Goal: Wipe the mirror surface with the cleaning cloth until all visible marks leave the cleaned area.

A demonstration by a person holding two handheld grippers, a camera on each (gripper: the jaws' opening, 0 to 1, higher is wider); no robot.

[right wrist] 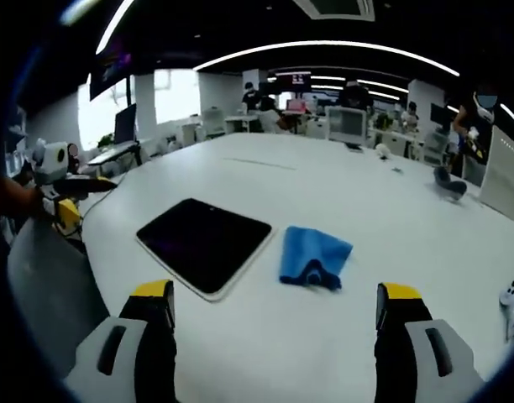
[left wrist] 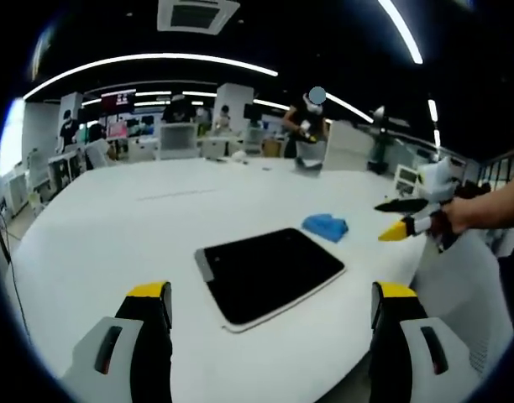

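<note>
Wiping not started — blue cleaning cloth [right wrist: 314,256] lies untouched at the mirror's [right wrist: 204,242] 3 o'clock; both grippers' jaws stand apart, empty.

Mirror [right wrist: 204,243]: 1, a dark rectangular panel lying flat on the white tabletop [right wrist: 341,193].
Cleaning cloth [right wrist: 312,255]: 1, blue, crumpled, just beside the mirror.
Grippers: 2, the left gripper [left wrist: 271,306] and the right gripper [right wrist: 274,306], each with 2 yellow-tipped jaws.
Small dark object [right wrist: 449,180] near the tabletop's far edge: 1, too blurred to identify.
People in the background: perhaps 4 or more; the count is uncertain at this distance.
</note>
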